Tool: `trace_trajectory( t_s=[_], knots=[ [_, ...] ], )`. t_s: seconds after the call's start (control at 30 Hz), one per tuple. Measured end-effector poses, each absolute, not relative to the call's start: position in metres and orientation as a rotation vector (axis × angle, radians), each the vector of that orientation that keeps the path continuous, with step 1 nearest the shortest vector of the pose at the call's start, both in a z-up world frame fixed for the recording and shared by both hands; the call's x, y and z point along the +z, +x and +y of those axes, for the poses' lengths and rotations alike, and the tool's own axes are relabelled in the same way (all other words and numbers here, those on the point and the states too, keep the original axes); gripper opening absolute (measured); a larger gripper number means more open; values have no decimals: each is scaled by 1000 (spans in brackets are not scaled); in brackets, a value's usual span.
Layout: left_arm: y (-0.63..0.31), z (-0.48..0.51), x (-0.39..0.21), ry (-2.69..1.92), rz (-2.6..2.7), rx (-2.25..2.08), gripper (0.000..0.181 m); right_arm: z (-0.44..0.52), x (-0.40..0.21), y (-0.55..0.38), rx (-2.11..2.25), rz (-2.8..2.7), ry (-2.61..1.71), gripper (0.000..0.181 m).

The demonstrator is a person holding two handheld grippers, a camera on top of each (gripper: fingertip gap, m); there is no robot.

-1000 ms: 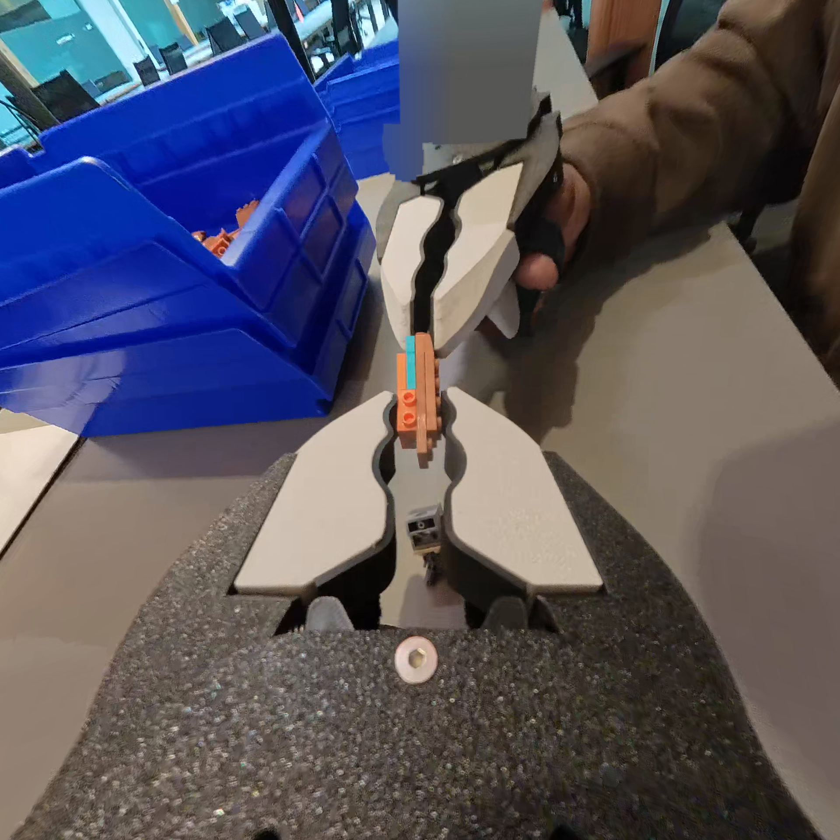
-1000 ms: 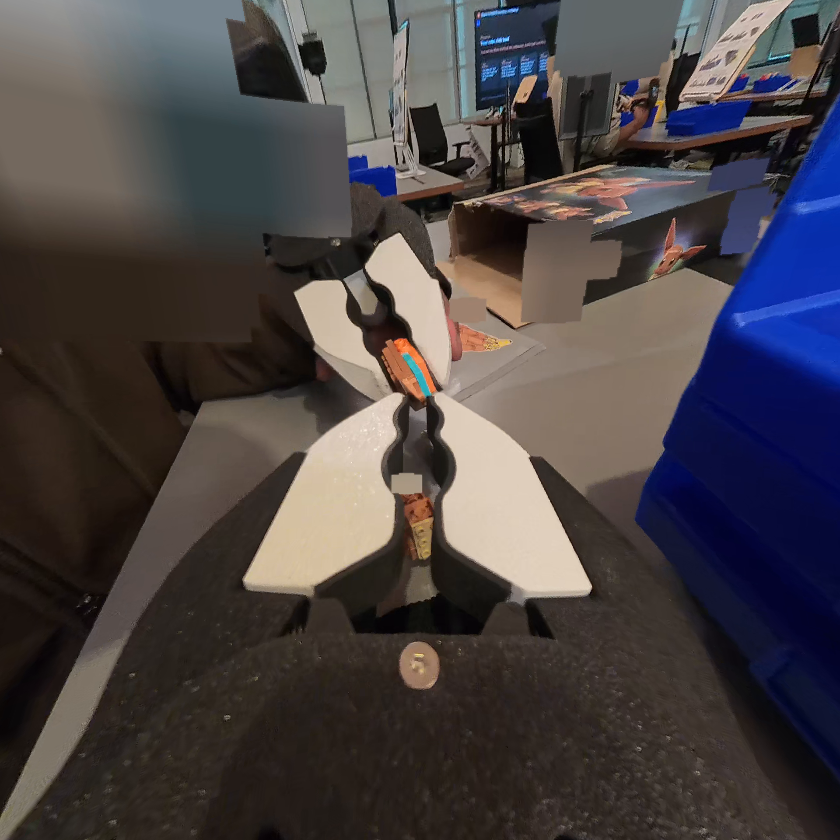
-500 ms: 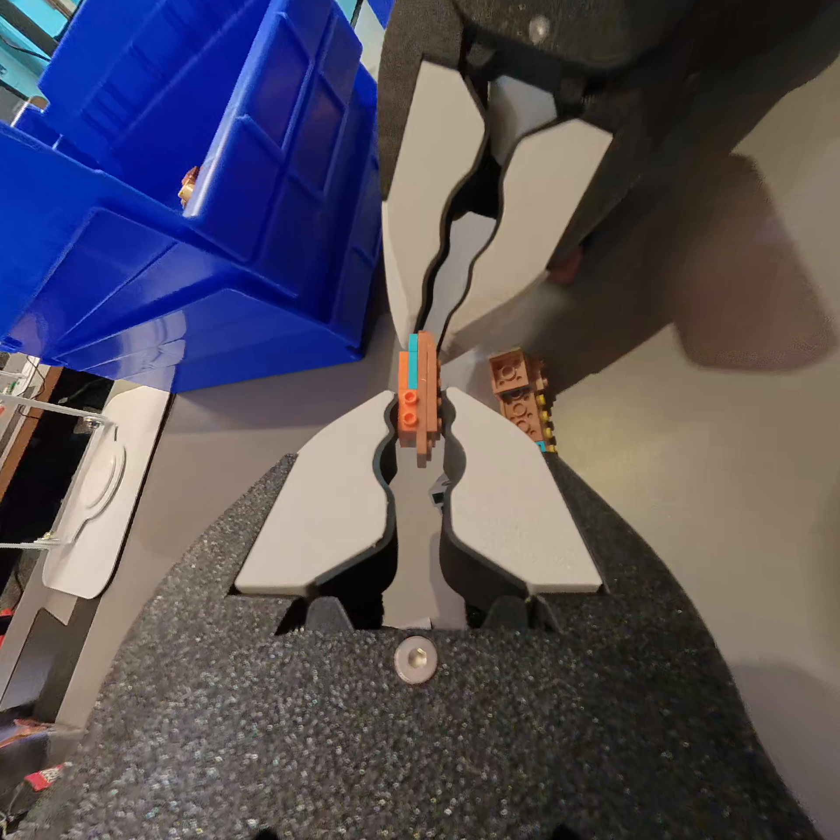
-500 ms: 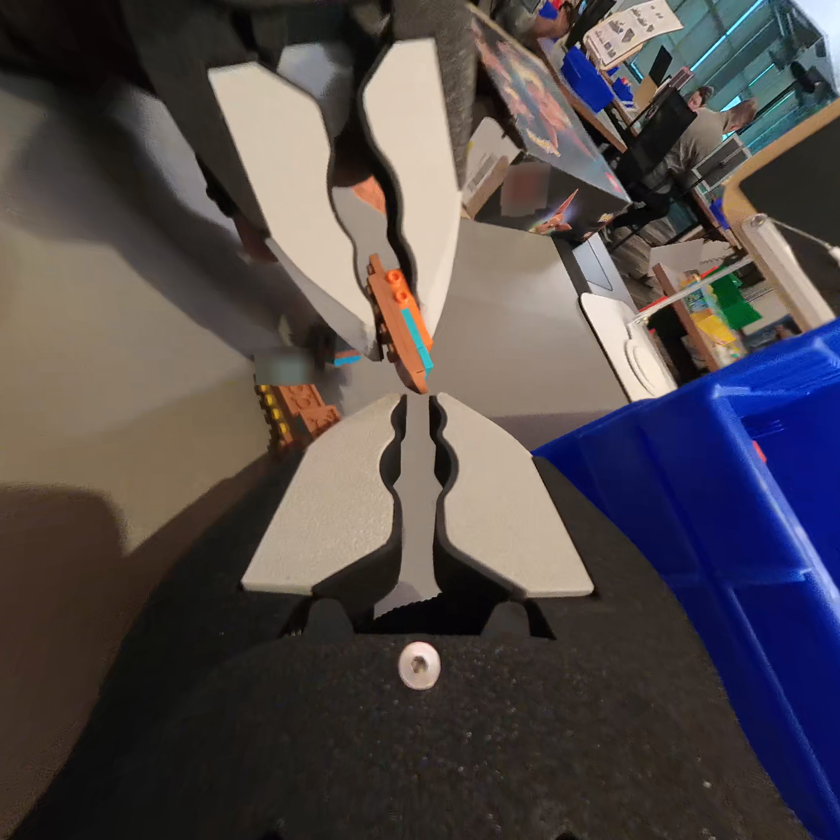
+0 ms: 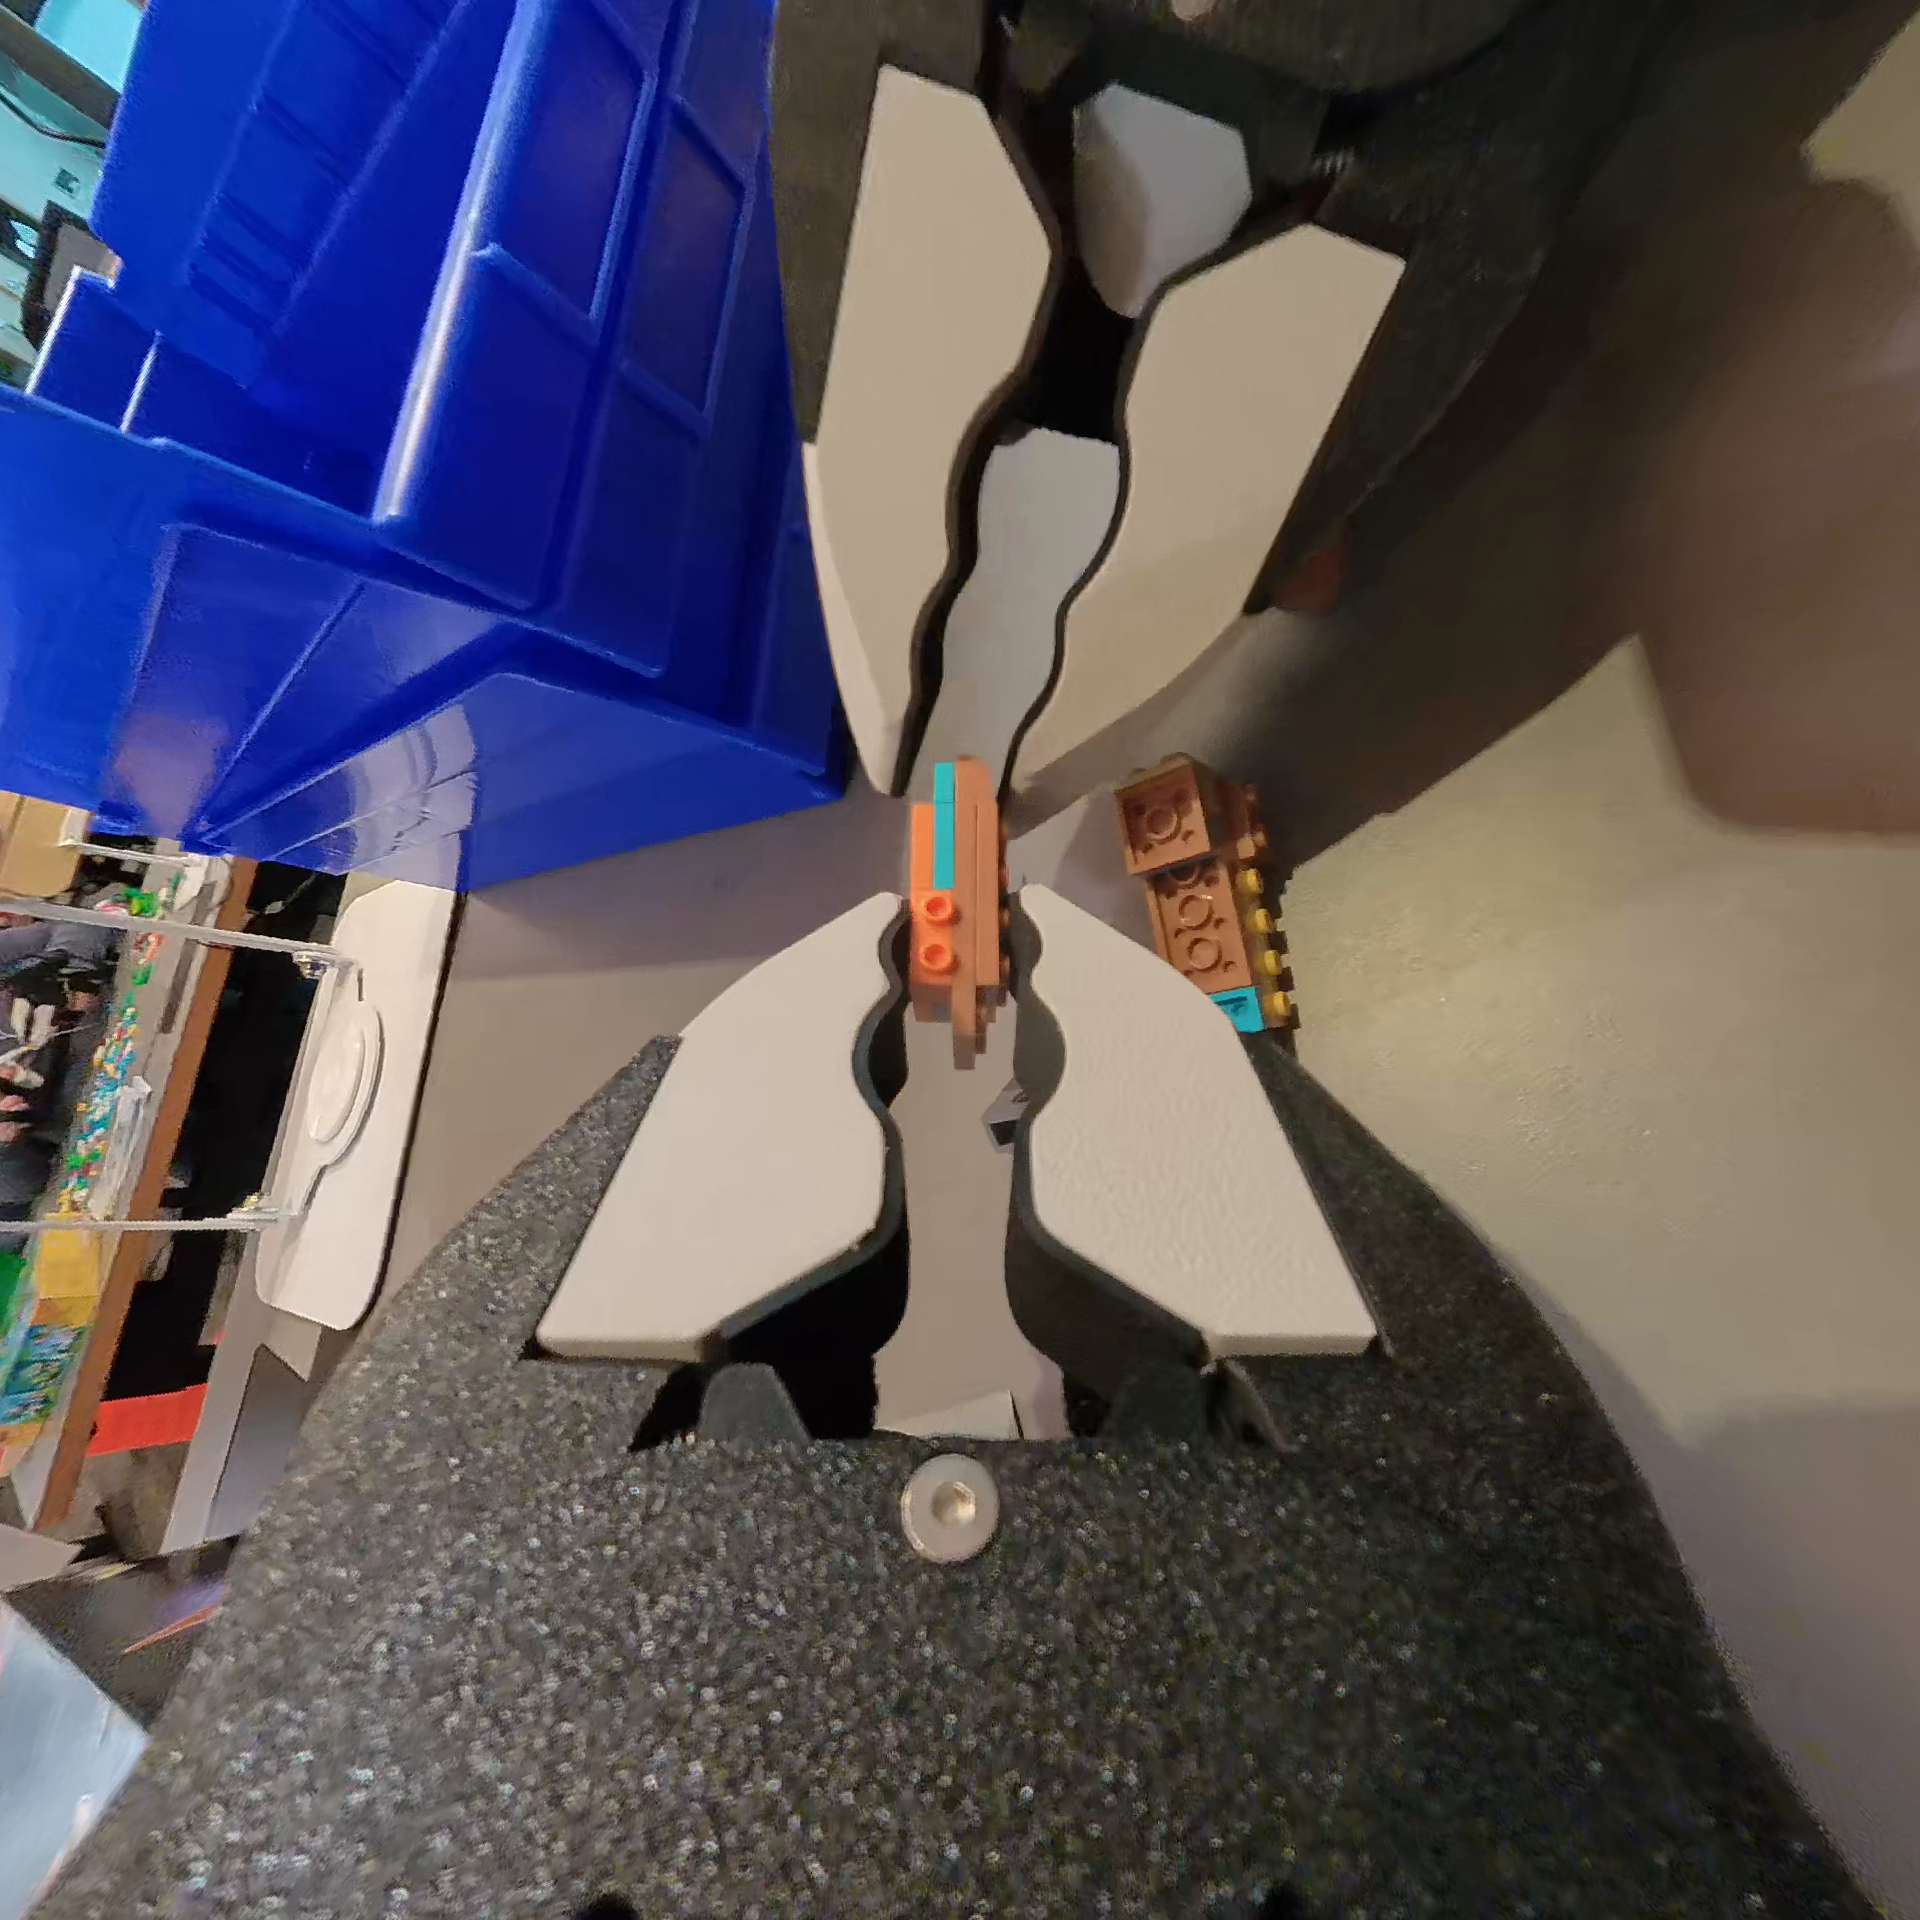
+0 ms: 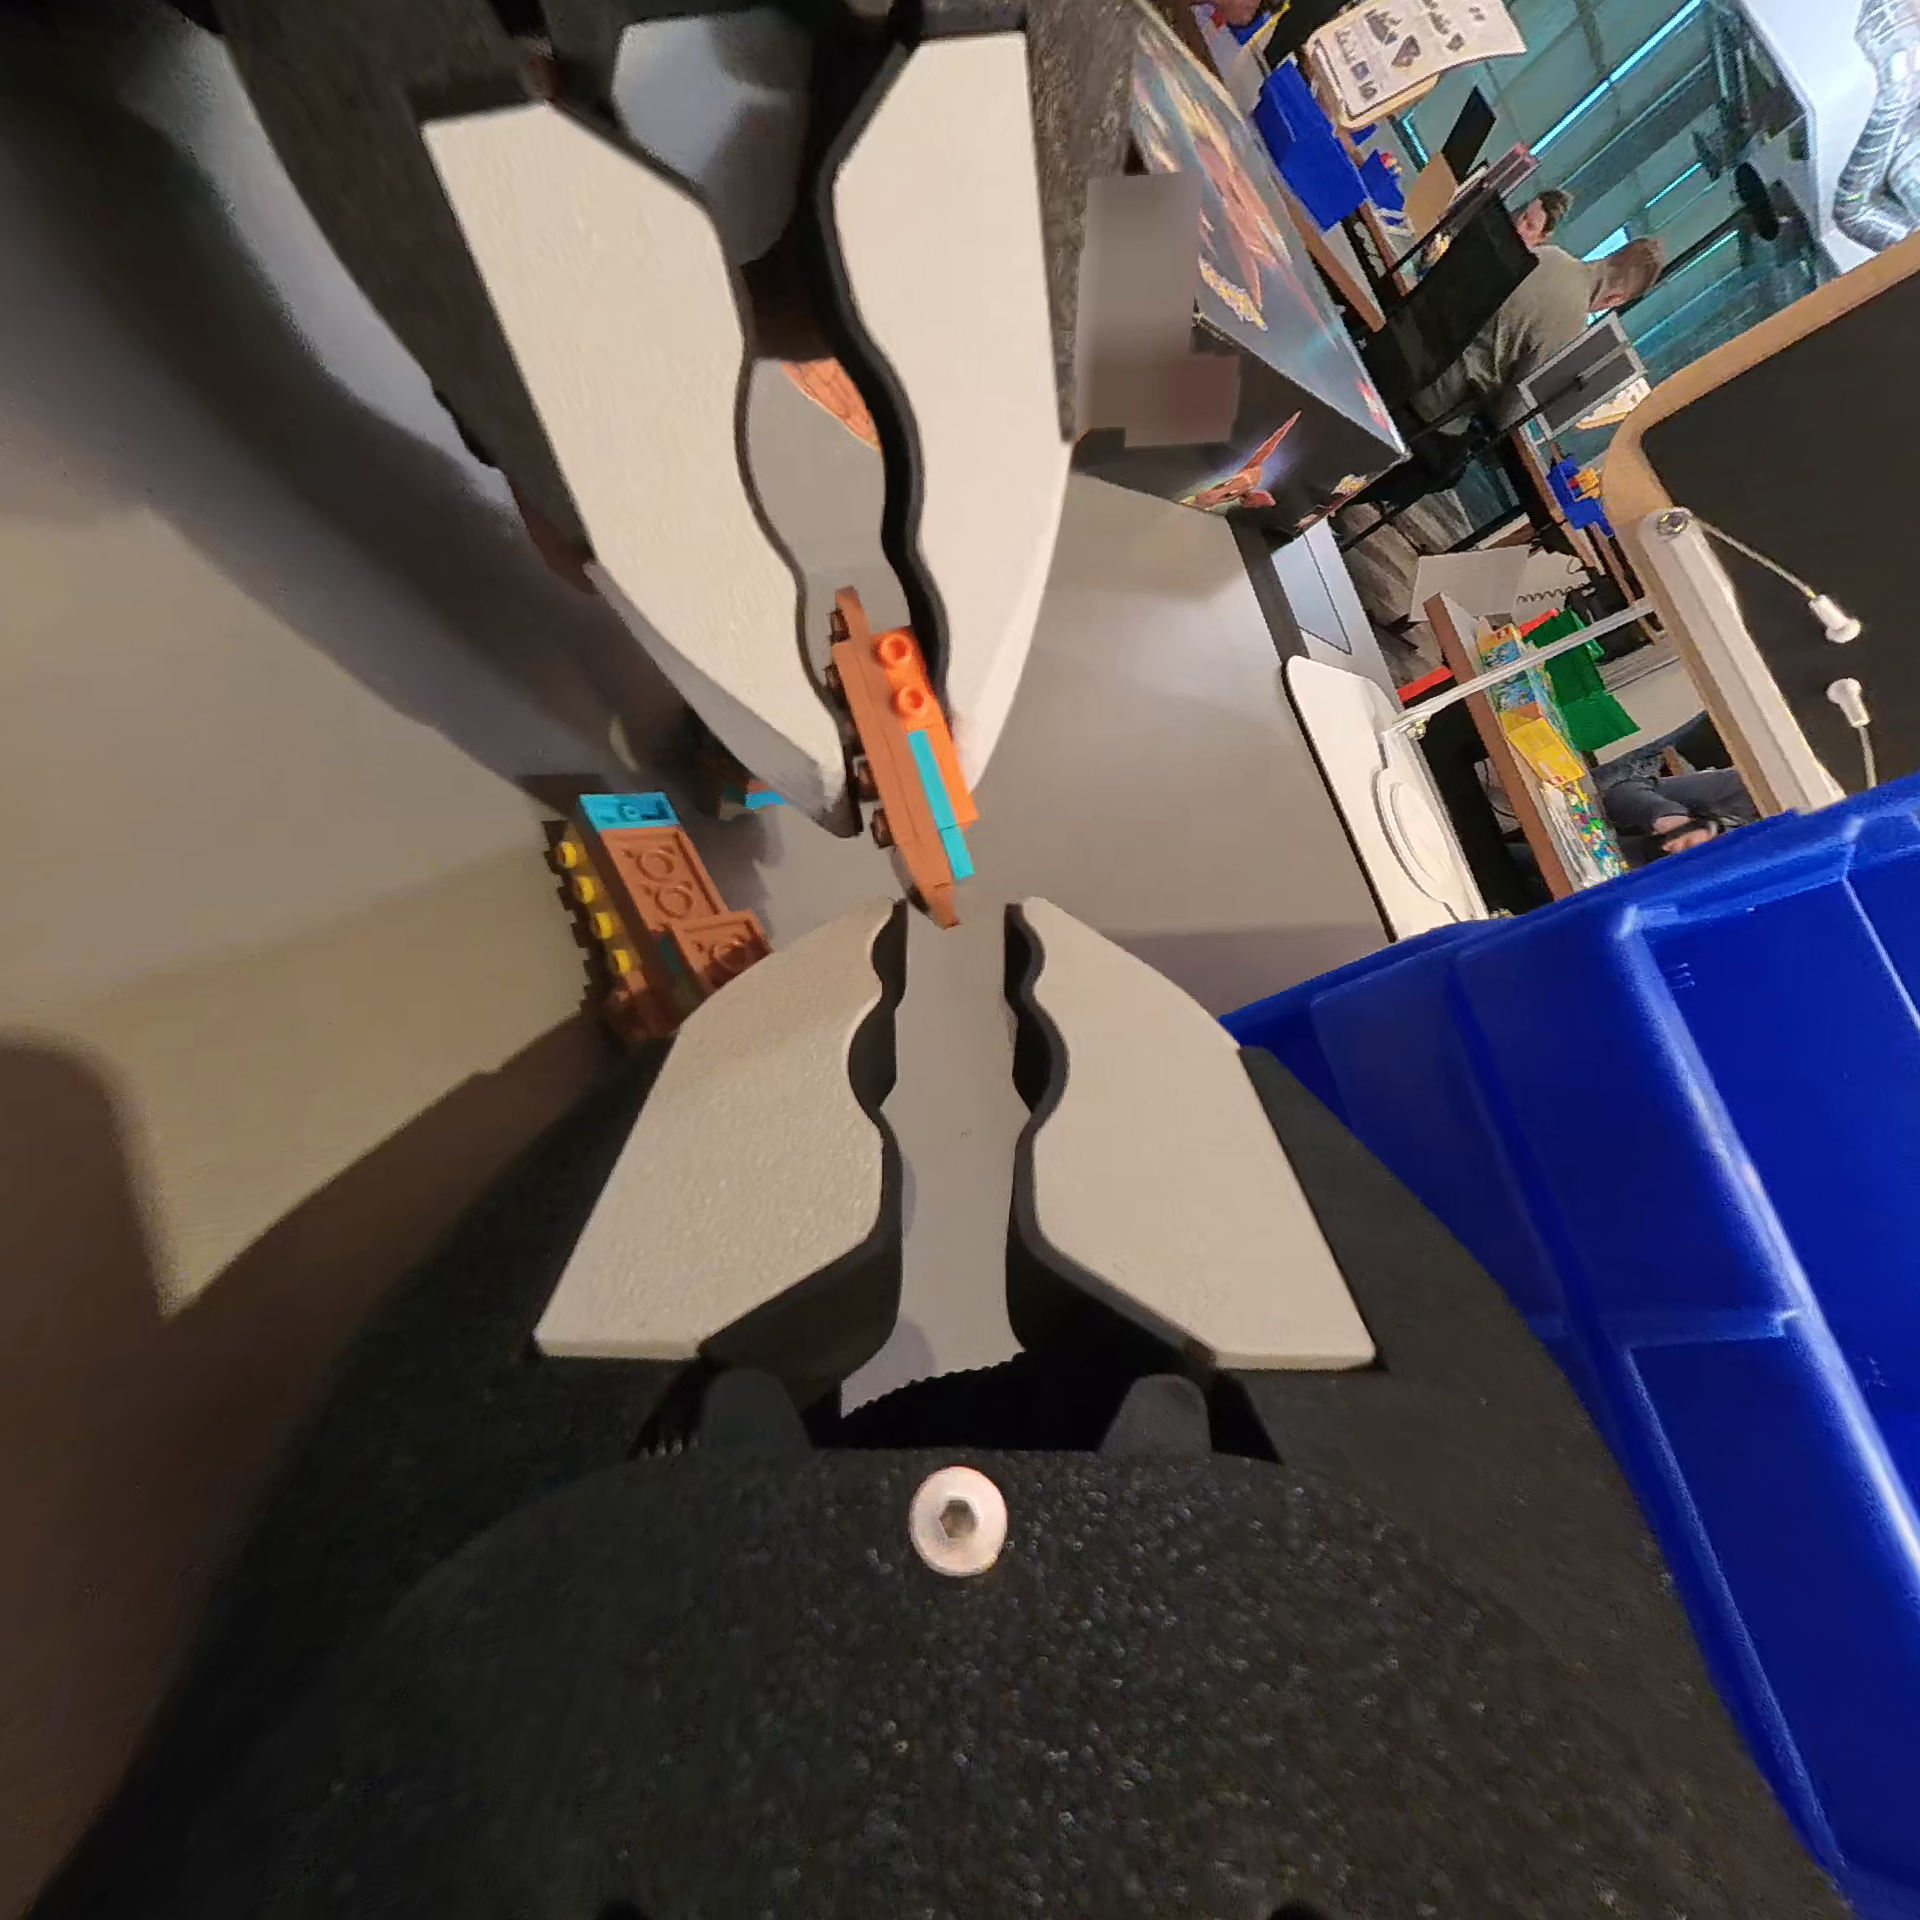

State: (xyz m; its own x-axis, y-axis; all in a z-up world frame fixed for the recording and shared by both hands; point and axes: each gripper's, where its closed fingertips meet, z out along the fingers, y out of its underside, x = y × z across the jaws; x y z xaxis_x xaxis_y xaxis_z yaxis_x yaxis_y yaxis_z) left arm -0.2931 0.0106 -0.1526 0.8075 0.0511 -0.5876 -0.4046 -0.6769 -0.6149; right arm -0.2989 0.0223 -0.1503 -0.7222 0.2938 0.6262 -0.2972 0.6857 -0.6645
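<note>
My left gripper [image 5: 961,899] is shut on a small flat brick assembly [image 5: 958,894] of orange, brown and teal pieces, held just above the grey table [image 5: 1558,1039]. My right gripper [image 6: 954,904] faces it tip to tip. Its jaws stand a little apart, with the far end of the assembly [image 6: 904,758] just between the tips. The right gripper's fingers [image 5: 914,416] come down from the top of the left wrist view. A second brown build with yellow studs and a teal piece [image 5: 1195,904] lies on the table beside the tips; it also shows in the right wrist view [image 6: 655,914].
Stacked blue bins [image 5: 416,468] stand close on one side of both grippers and also fill the right of the right wrist view [image 6: 1662,1195]. A white stand [image 6: 1382,790] sits at the table edge. A printed box [image 6: 1247,260] and seated people [image 6: 1538,291] are beyond. The grippers are tip to tip, or close to it.
Both grippers have dropped close to the table and rolled over sideways, still tip to tip. The brown build came into view. The right gripper's jaws have widened slightly since half a second ago.
</note>
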Motion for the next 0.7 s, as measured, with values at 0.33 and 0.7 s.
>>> trace_trajectory(
  t_s=[0.33,0.7],
  knots=[
    [-293,16,-153,-2184,178,697,16,22,-154,-300,964,-2148,-9,12],
    [-299,23,-145,-2101,-103,557,16,30,-143,-310,921,-2068,-113,13]
  ],
)
